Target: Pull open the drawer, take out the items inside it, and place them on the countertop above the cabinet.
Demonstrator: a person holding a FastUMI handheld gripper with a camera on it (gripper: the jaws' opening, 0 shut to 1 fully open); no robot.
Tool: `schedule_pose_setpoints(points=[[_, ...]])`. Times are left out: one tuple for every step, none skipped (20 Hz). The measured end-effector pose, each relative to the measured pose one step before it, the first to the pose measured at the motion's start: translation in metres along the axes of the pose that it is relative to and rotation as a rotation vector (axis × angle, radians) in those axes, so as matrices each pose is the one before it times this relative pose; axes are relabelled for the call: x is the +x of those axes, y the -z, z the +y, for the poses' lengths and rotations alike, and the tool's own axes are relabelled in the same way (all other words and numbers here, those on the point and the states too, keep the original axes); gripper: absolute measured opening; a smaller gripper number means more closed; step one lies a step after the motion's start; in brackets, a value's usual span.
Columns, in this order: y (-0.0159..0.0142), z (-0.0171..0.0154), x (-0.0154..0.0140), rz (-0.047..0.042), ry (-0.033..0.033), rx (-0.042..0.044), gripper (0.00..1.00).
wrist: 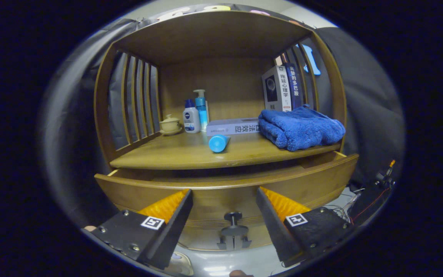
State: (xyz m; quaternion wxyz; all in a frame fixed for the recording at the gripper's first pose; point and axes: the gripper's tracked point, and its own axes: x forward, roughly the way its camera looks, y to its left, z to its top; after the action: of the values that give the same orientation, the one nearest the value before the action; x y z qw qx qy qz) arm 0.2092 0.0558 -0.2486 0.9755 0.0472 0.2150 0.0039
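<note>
The wooden drawer [225, 186] stands pulled out a little from under the cabinet's countertop [190, 156]; a dark gap shows behind its front panel and its inside is hidden. Its dark knob [233, 218] sits low on the front, between my fingers. My gripper [224, 200] is open, both fingers [177, 215] close to the drawer front with nothing held. On the countertop lie a folded blue towel [300, 129] at the right and a blue tube [218, 143] pointing towards me in the middle.
Further back on the countertop are a flat book [231, 126], two upright books [283, 87], two bottles [195, 115] and a small lidded cup [170, 124]. Slatted side walls and a wooden top enclose the shelf. Cables [375, 184] lie at the right.
</note>
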Motion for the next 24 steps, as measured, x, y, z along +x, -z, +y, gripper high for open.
schedule_pose_setpoints(points=[[-0.00072,0.00015,0.00242,-0.00224,-0.00070,0.00375,0.99],[-0.00087,0.00063,0.00353,-0.00178,0.00111,0.00093,0.99],[-0.00019,0.00034,0.00219,-0.00149,0.00228,-0.00276,0.99],[-0.00115,0.00011,0.00245,-0.00280,0.00190,-0.00270,0.99],[-0.00041,0.00077,0.00299,-0.00074,0.00064,-0.00275,0.99],[-0.00058,0.00107,0.00229,0.00039,0.00195,0.00061,0.99],[-0.00068,-0.00013,0.00260,-0.00114,0.00302,-0.00337,0.99],[-0.00107,0.00049,0.00175,-0.00186,0.00167,-0.00751,0.99],[-0.00075,0.00003,0.00281,-0.00058,0.00122,-0.00614,0.99],[-0.00112,-0.00018,0.00136,-0.00047,0.00048,-0.00350,0.99],[-0.00010,0.00030,0.00182,0.00058,0.00021,-0.00097,0.99],[-0.00036,0.00005,0.00152,0.00017,-0.00032,-0.00072,0.99],[-0.00075,0.00015,0.00233,0.00141,0.00058,0.00001,0.99],[-0.00056,0.00005,0.00121,-0.00026,0.00164,-0.00078,0.99],[-0.00078,0.00039,0.00204,-0.00037,0.00260,-0.00346,0.99],[-0.00119,0.00003,0.00180,-0.00103,0.00307,-0.00465,0.99],[-0.00042,0.00012,0.00249,-0.00124,0.00316,-0.00308,0.99],[-0.00005,0.00006,0.00064,0.00086,-0.00023,-0.00402,0.99],[-0.00067,-0.00006,0.00024,-0.00628,-0.00159,-0.00259,0.99],[0.00035,0.00014,0.00023,-0.00038,-0.00401,0.00008,0.99],[-0.00035,0.00005,0.00000,-0.00243,-0.00422,0.00550,0.99],[-0.00008,0.00023,0.00016,-0.00004,-0.00197,0.00067,0.99],[-0.00070,-0.00006,0.00079,-0.00297,-0.00045,-0.00503,0.99],[-0.00012,-0.00023,0.00072,0.00119,-0.00220,-0.00424,0.99]])
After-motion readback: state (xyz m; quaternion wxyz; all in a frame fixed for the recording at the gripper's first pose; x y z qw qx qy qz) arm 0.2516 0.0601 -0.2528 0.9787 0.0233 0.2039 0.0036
